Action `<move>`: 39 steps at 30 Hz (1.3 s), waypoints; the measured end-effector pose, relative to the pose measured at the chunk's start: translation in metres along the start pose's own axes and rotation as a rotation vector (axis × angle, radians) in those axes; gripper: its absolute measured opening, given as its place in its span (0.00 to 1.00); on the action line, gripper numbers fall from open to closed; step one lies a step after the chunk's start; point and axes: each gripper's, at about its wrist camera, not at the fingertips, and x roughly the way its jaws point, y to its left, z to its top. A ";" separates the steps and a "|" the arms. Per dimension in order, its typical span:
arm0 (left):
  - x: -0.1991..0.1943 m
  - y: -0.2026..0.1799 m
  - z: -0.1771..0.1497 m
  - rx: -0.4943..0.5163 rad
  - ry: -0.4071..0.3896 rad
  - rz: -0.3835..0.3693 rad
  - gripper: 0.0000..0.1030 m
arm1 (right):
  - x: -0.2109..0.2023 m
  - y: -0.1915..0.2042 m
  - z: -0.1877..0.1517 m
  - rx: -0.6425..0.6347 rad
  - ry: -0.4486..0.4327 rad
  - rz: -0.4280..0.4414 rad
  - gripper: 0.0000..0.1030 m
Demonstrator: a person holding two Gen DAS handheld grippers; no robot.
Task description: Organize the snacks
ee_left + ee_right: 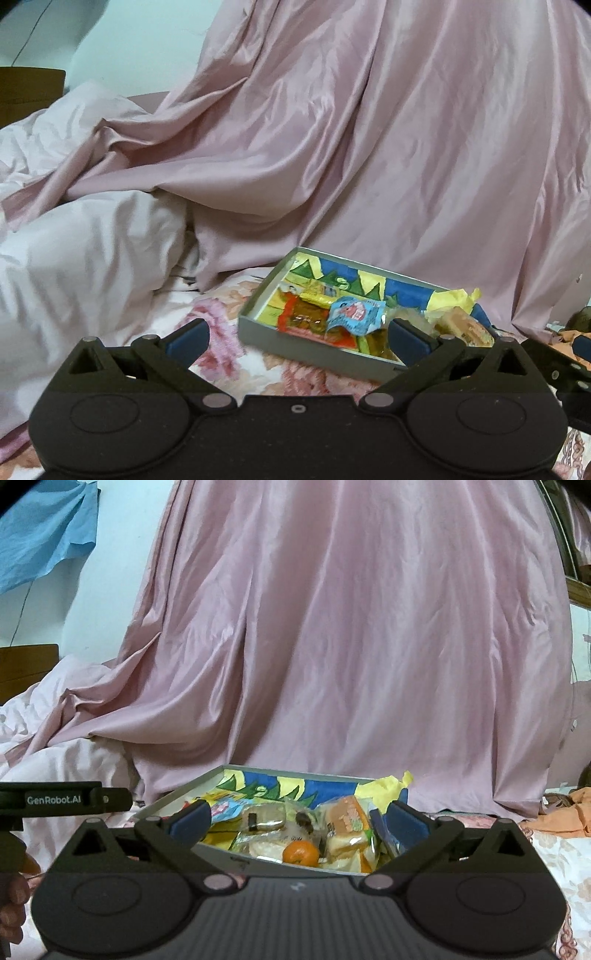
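A big pink sheet [351, 627] hangs at the back, and a flowery bed cover [229, 354] lies under everything.

The left gripper [297, 338] has its two blue fingers spread wide apart, with nothing between them. It hangs just above the bed cover, near the front edge of the box [258, 325]. The right gripper [299, 818] is spread wide too, and it holds nothing. It looks into the box from the near side.

The box is flat and gray, with bright pictures painted inside. It sits on the bed cover, in front of the pink sheet. The snacks are inside it. There is a blue and pink packet [354, 314], a small orange [301, 852], a clear packet with a round cake [264, 821], and an orange-wrapped bread [347, 818].

I think the packets are light and crinkly. They may slip, so it is best to pinch a flat edge or a corner. The bread and cake look soft, so a gentle squeeze across the middle is safest. The orange is round and may roll away, so the fingers should close around its widest part. The box looks like thin card, and it may slide on the soft bed if it is pushed.
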 end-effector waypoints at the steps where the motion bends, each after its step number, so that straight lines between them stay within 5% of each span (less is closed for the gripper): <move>1: -0.004 0.001 -0.001 0.003 -0.002 0.003 0.99 | -0.003 0.001 0.000 -0.002 0.001 0.001 1.00; 20: -0.073 0.019 -0.024 0.037 -0.052 0.036 0.99 | -0.062 0.022 -0.013 0.022 -0.001 -0.002 1.00; 39: -0.110 0.031 -0.061 0.081 -0.021 0.043 0.99 | -0.097 0.032 -0.045 0.055 0.053 -0.020 1.00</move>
